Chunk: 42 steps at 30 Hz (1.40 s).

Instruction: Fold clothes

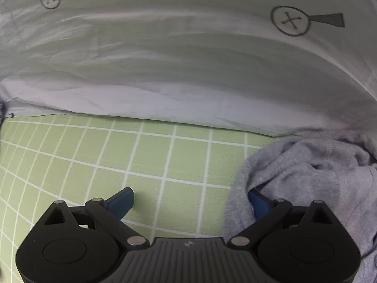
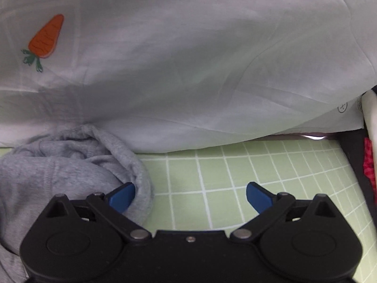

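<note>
A crumpled grey knit garment [image 1: 306,176] lies bunched on the green grid mat [image 1: 117,165]. In the left wrist view it fills the lower right, and my left gripper [image 1: 190,200] stands open with its right blue pad at the cloth's edge and bare mat between the pads. In the right wrist view the same grey garment [image 2: 59,165] lies at the lower left. My right gripper [image 2: 190,195] is open too, its left pad beside the garment's rolled hem, nothing between the pads.
A white sheet [image 1: 188,59] with printed circled crosses covers the surface beyond the mat; the right wrist view shows an orange carrot print [image 2: 46,37] on the white sheet [image 2: 212,70]. The mat's right edge [image 2: 348,165] drops to dark ground, with something red [image 2: 368,165] there.
</note>
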### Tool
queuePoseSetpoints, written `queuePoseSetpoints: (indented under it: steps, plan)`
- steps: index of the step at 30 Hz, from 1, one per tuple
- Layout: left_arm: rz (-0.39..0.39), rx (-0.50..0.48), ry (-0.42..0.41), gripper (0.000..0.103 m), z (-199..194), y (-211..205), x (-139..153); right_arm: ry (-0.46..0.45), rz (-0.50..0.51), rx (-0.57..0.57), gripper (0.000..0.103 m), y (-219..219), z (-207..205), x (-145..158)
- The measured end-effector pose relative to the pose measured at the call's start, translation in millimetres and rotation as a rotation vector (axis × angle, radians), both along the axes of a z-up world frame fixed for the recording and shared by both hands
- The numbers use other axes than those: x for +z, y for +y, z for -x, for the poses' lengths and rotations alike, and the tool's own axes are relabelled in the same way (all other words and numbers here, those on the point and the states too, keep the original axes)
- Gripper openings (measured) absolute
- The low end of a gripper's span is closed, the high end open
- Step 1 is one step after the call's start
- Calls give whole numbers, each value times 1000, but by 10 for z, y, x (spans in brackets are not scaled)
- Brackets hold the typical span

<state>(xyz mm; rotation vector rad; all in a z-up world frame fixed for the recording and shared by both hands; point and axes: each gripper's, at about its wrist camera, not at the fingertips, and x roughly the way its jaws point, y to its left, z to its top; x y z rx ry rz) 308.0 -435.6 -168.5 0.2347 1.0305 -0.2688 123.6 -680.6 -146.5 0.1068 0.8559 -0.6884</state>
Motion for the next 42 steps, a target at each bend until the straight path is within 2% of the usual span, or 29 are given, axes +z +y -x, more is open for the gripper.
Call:
queuePoseSetpoints:
  steps: [4, 7, 10, 14, 16, 23, 27, 29, 32, 38, 40, 42]
  plan:
    - [-35, -24, -109, 99, 93, 96, 190, -55, 34, -36, 95, -8, 159, 163]
    - [-31, -54, -203, 99, 296, 209, 423, -105, 80, -34, 95, 131, 354, 354]
    - [1, -33, -289, 99, 583, 391, 702, -172, 107, -46, 94, 279, 609, 574]
    - [49, 15, -340, 99, 964, 665, 948, -234, 116, -63, 94, 474, 1003, 802]
    - [53, 7, -352, 99, 1146, 799, 1019, -260, 118, -69, 94, 568, 1205, 901]
    - [39, -1, -331, 99, 1778, 1289, 1006, -239, 104, -77, 95, 900, 1930, 881]
    - [6, -16, -246, 98, 2059, 1380, 810, -146, 25, -106, 95, 993, 2213, 640]
    - [16, -19, -198, 98, 2153, 1407, 747, -108, -29, -115, 95, 1039, 2284, 526]
    - [70, -41, -171, 98, 2233, 1406, 771, -113, -77, -88, 95, 1155, 2299, 486]
    - [184, -117, -218, 98, 2182, 1313, 909, -172, -76, 22, 97, 1297, 2023, 574]
    - [169, -121, -208, 98, 2115, 1246, 857, -155, -88, 34, 97, 1274, 1888, 513]
    - [86, -123, -173, 98, 2045, 1140, 699, -110, -116, 39, 97, 1230, 1755, 377]
